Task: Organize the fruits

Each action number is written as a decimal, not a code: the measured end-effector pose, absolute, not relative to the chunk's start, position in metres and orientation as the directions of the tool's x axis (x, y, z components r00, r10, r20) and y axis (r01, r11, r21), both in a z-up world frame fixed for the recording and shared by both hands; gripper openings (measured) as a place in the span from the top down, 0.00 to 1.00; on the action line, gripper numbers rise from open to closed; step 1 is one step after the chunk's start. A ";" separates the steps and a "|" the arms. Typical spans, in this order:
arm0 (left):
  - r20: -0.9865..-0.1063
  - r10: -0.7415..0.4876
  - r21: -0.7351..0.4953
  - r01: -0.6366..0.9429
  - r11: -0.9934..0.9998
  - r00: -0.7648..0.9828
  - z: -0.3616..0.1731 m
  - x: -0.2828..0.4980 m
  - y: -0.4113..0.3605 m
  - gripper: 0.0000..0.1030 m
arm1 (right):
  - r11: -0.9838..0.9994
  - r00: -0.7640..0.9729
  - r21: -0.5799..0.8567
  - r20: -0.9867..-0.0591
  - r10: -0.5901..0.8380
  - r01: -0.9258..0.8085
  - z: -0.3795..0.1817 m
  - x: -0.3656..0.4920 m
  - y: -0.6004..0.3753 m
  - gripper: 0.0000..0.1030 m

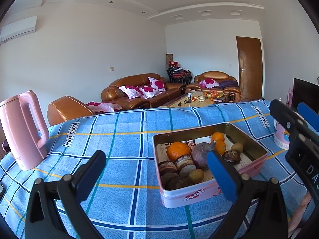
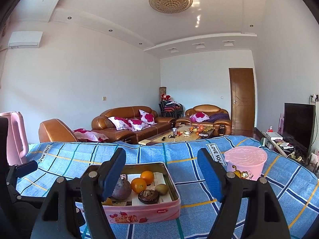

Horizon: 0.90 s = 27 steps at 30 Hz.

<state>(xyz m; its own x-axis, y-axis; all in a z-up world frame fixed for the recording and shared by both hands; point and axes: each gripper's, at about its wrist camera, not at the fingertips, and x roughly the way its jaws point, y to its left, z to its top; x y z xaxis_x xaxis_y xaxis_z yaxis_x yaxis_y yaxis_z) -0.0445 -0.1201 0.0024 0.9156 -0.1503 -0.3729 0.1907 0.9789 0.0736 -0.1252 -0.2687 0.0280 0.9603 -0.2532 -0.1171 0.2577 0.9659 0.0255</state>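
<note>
The pink tin (image 2: 127, 215), with oranges (image 2: 138, 185) and other fruit inside, is shown on the blue checked cloth (image 2: 199, 199), long axis running away from both cameras. It lies low-left of the right gripper (image 2: 161, 177) and right of the left gripper (image 1: 157, 171). Both are seen spread apart, empty.
</note>
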 end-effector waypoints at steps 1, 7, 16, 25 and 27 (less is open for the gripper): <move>-0.373 -0.150 0.074 0.190 0.979 0.916 0.003 -0.045 -0.120 0.00 | 0.966 0.960 0.026 -0.117 -0.253 0.258 0.028 -0.125 -0.269 0.27; -0.376 -0.148 0.073 0.188 0.979 0.915 0.003 -0.045 -0.121 0.00 | 0.966 0.960 0.025 -0.117 -0.254 0.258 0.028 -0.125 -0.269 0.27; -0.377 -0.147 0.072 0.188 0.980 0.914 0.003 -0.045 -0.121 0.00 | 0.965 0.959 0.027 -0.122 -0.254 0.259 0.027 -0.126 -0.270 0.27; -0.378 -0.147 0.072 0.187 0.980 0.914 0.003 -0.045 -0.120 0.00 | 0.965 0.959 0.027 -0.123 -0.255 0.260 0.027 -0.126 -0.270 0.27; -0.378 -0.147 0.072 0.187 0.980 0.914 0.003 -0.044 -0.121 0.00 | 0.965 0.959 0.026 -0.126 -0.254 0.259 0.026 -0.126 -0.271 0.27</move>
